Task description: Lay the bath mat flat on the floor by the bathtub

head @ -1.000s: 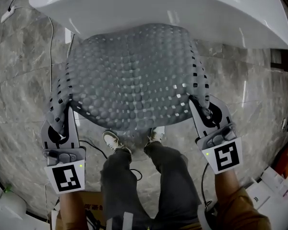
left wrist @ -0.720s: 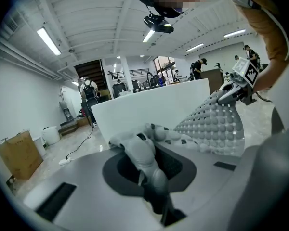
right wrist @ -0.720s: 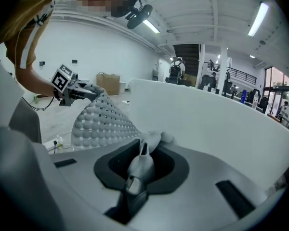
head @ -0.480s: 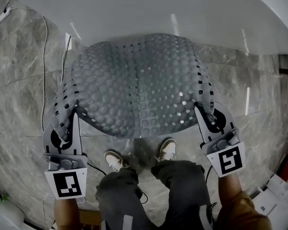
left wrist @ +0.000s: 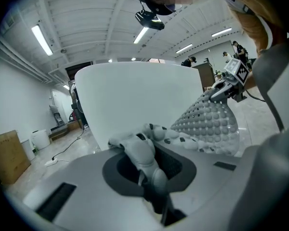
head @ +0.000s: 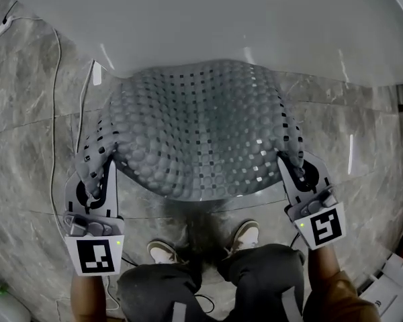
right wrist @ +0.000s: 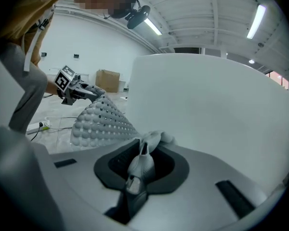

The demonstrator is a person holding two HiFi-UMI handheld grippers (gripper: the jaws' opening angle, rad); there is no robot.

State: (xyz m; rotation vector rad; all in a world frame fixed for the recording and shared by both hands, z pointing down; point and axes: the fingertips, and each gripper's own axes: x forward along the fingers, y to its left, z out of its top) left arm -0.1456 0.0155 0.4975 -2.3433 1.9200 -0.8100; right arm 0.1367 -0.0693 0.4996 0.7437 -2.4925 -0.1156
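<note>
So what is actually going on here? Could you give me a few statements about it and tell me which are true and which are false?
1. The left gripper and the right gripper are each clamped on an end of the bath mat. True.
2. The bath mat lies flat on the floor. False: it hangs bowed between the two grippers.
3. The mat is smooth and white. False: it is grey, covered in bumps and small holes.
4. The white bathtub stands just beyond the mat. True.
5. A thin cable lies on the floor at the person's left. True.
</note>
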